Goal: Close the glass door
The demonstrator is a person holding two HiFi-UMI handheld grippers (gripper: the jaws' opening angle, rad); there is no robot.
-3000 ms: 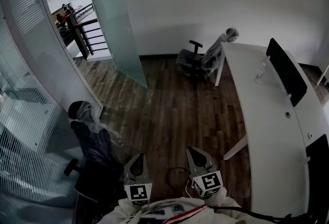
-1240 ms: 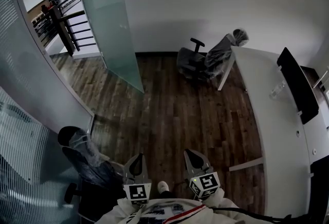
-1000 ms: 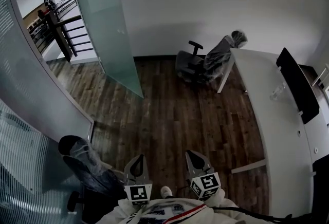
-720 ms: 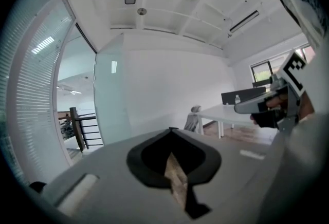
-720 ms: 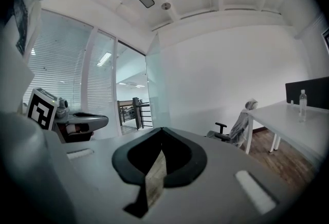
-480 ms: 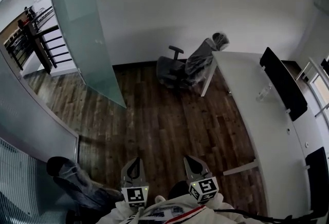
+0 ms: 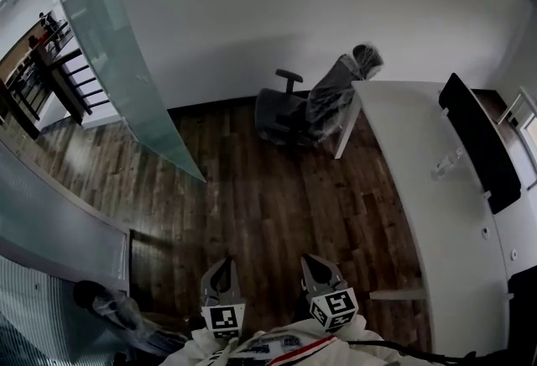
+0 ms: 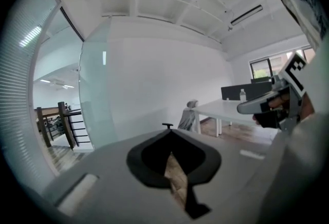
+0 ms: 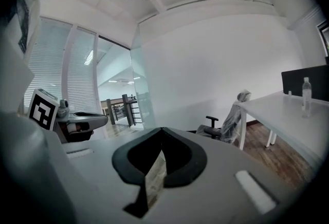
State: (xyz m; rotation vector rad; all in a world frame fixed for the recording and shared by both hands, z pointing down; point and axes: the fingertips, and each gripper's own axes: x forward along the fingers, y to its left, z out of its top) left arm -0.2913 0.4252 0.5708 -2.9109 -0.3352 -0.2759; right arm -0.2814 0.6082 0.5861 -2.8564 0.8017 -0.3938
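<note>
Left gripper (image 7: pixel 220 264), right gripper (image 7: pixel 315 261) — both closed, empty — glass door (image 7: pixel 126 79) well apart.

Left gripper (image 7: pixel 221 270) and right gripper (image 7: pixel 315 268) sit side by side, both closed, empty.

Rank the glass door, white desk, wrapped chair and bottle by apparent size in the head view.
Largest: the white desk and glass door, about alike, so unranked.
Then the wrapped chair.
Smallest: the bottle.
</note>
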